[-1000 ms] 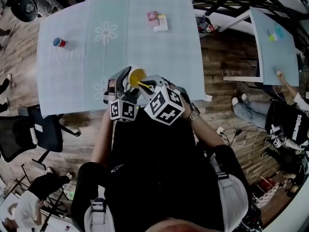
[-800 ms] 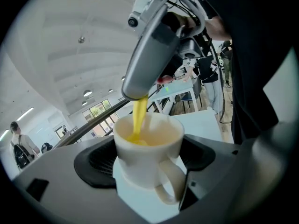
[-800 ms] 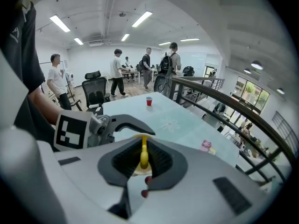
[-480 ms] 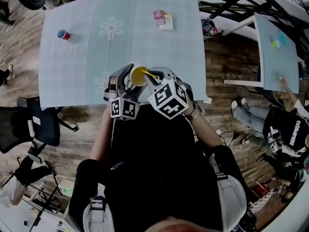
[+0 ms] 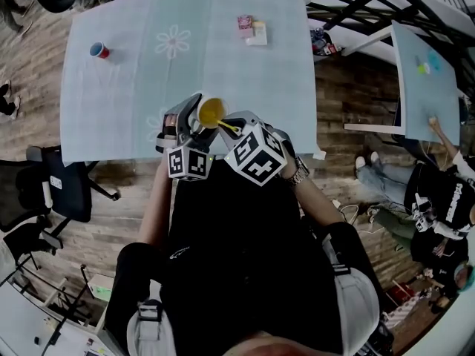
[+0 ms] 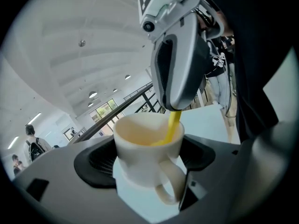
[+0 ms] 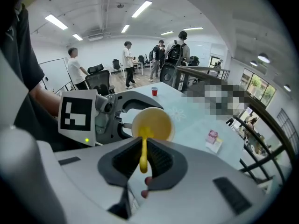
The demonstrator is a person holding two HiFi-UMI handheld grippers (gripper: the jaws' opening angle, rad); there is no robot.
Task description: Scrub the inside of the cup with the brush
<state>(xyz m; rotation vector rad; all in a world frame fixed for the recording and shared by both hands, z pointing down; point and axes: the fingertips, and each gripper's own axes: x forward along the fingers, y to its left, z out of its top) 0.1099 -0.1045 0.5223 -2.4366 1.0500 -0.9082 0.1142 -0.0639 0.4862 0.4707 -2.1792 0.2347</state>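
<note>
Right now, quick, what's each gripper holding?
Left gripper: jaws closed on the cup.
Right gripper: jaws closed on the yellow brush, its head inside the cup.

Item count:

- Grippers: two, left gripper point(image 6: 148, 162) and right gripper point(image 7: 143, 162), lower centre of their own views.
- Marker cubes: two, point(image 5: 188, 164) and point(image 5: 254, 156), centre of the head view.
- Mug point(image 5: 211, 113): one, white with a yellow inside.
- Brush point(image 6: 173, 125): one, yellow.
- Red cup point(image 5: 98, 50): one, upper left.
- Small packs: two, a pink pack point(image 5: 244, 23) and a pale pack point(image 5: 258, 33), upper centre, touching.
- Tables: two, a large table point(image 5: 133, 87) upper centre and a second table point(image 5: 419, 95) at the right edge.
</note>
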